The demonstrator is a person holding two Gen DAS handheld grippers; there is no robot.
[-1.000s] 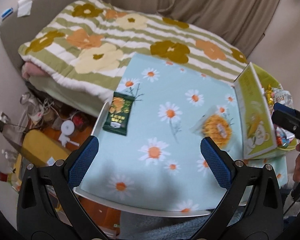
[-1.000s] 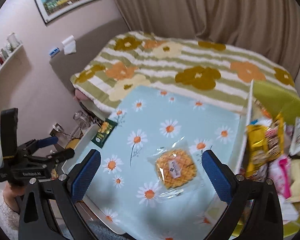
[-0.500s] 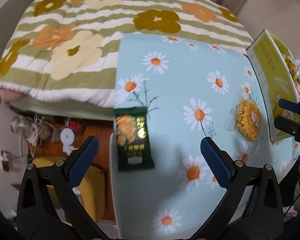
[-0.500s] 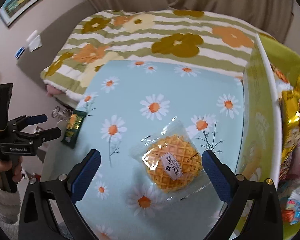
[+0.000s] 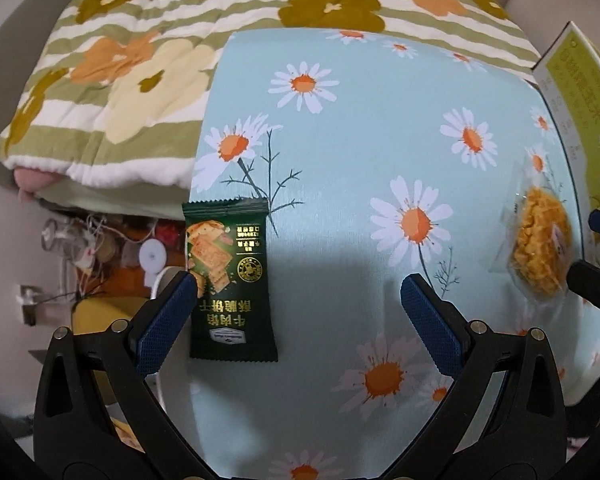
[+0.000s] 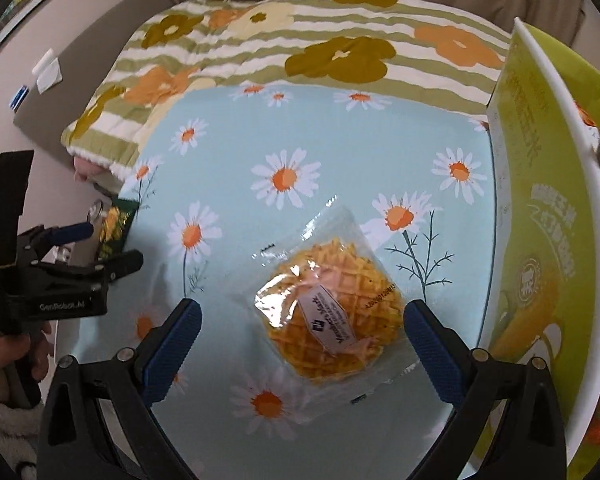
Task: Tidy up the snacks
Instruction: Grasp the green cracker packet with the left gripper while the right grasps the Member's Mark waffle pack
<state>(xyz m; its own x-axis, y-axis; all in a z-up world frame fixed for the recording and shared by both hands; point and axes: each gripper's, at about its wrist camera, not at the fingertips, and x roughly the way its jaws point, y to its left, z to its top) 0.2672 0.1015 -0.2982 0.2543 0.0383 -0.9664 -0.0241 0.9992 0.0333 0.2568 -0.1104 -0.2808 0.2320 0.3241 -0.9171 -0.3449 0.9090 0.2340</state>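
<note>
Left wrist view: the left claw [image 5: 296,308] hangs wide apart over the daisy-print tabletop [image 5: 360,128]. A dark green cracker packet [image 5: 230,280] lies flat at the tabletop's left edge, just inside the left finger [image 5: 166,320], well clear of the right one. Far right, the wrapped waffle [image 5: 540,242] sits near a yellow-green box [image 5: 580,92].

Right wrist view: the right claw [image 6: 300,338] is spread open too, with the wrapped waffle lying flat between its fingers, nearer the right one. The box wall stands just beside it. A hand [image 6: 4,354] holds the left claw over the green packet at the tabletop's left edge.
</note>
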